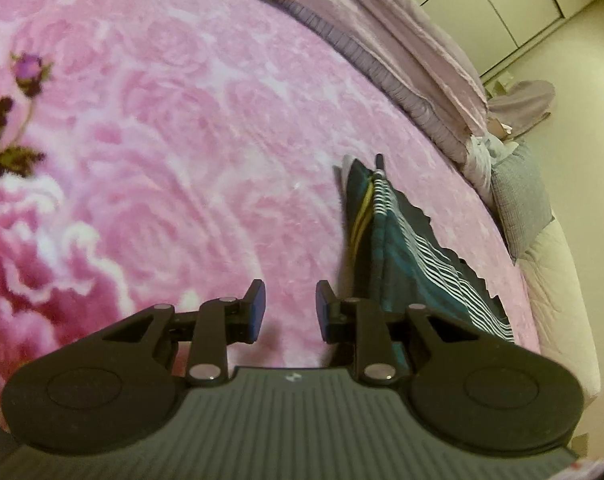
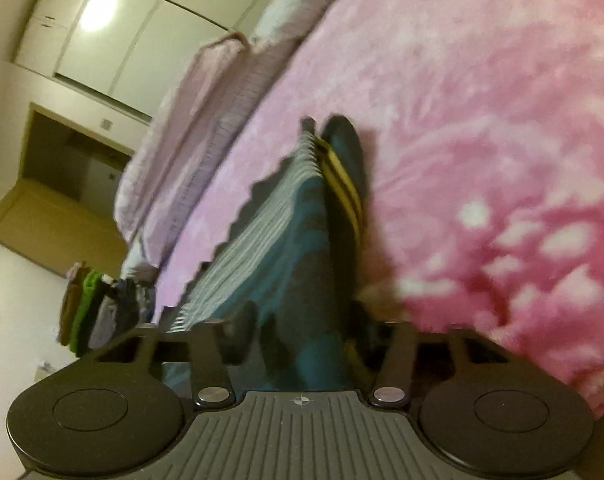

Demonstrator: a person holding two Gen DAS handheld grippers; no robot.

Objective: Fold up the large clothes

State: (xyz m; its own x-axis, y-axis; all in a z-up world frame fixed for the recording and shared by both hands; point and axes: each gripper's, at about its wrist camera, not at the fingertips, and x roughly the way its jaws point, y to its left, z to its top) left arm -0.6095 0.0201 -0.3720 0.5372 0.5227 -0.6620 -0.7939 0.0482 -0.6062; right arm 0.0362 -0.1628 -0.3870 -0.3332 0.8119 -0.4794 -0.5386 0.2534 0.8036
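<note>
A dark teal garment [image 1: 386,252] with white stripes and yellow bands lies bunched in a long ridge on the pink floral blanket [image 1: 205,128]. My left gripper [image 1: 290,312] hovers just left of it, open, with nothing between its fingers. In the right wrist view the same garment [image 2: 302,240] runs away from the camera and passes between the fingers of my right gripper [image 2: 302,332]. Those fingers stand wide apart on either side of the cloth. This view is blurred by motion.
Folded lilac bedding [image 1: 418,64] and a grey pillow [image 1: 520,196] line the bed's far edge. A pile of folded clothes [image 2: 97,312] sits past the bed's end, near a doorway [image 2: 61,172]. White wardrobe doors [image 2: 141,28] fill the back wall.
</note>
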